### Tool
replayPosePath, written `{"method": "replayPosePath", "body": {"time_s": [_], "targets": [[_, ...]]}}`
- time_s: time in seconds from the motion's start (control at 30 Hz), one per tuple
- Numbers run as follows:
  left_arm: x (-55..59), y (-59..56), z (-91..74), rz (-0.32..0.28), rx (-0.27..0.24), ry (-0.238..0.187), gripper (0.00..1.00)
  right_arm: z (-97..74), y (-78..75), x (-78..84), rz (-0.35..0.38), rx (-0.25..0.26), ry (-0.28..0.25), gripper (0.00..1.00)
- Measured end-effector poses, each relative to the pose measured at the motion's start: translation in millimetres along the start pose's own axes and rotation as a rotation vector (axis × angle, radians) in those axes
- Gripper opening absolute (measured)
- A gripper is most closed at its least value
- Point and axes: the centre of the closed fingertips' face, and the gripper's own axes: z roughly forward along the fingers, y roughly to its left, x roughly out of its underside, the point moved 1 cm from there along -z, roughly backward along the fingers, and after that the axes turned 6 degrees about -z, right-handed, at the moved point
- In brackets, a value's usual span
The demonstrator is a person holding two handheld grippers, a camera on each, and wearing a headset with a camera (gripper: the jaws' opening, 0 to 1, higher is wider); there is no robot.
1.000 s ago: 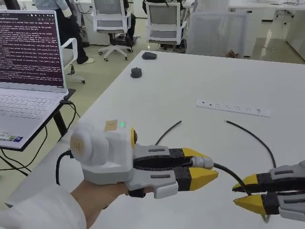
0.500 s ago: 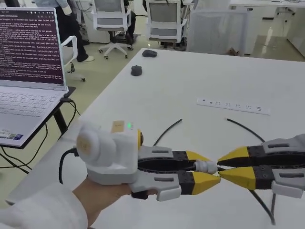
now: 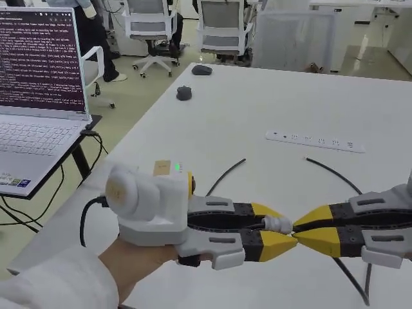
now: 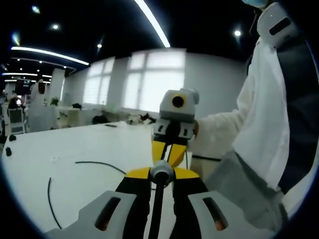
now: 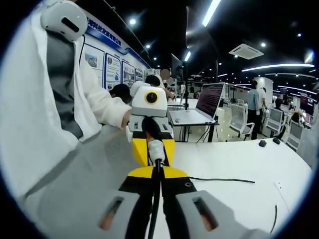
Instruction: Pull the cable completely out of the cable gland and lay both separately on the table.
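A white cable gland (image 3: 278, 224) is held above the white table (image 3: 257, 109), with my left gripper (image 3: 287, 232) shut on it. A black cable (image 3: 347, 275) leaves the gland to the right. My right gripper (image 3: 297, 230) is shut on that cable just beside the gland, tip to tip with the left one. In the left gripper view the gland (image 4: 162, 172) sits between my own jaws (image 4: 162, 175) and the right gripper (image 4: 169, 149) faces it. The right gripper view shows the cable (image 5: 155, 204) running between its jaws (image 5: 155, 172) up to the gland (image 5: 156, 149).
An open laptop (image 3: 38, 84) stands on a side stand at the left, past the table's edge. A white power strip (image 3: 315, 143) lies mid-table, two dark mice (image 3: 184, 94) further back. Loose black cable (image 3: 226, 176) lies on the table. Office chairs (image 3: 151, 29) stand behind.
My right gripper rose from the lower right to the gland's height and shut on the cable beside the gland. The left gripper kept its hold and barely moved.
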Motion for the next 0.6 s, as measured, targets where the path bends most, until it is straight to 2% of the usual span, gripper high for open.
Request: {"method": "replayPosePath", "body": {"time_s": [0.3, 0.6], "targets": [[0.1, 3.0, -1.5, -0.011, -0.001, -0.005, 0.16, -4.4, -0.3, 8.2, 0.026, 0.011, 0.0, 0.02], [1.8, 3.1, -0.5, -0.014, -0.008, 0.006, 0.16, -12.2, 0.8, 30.9, 0.073, 0.029, 0.033, 0.02]]}}
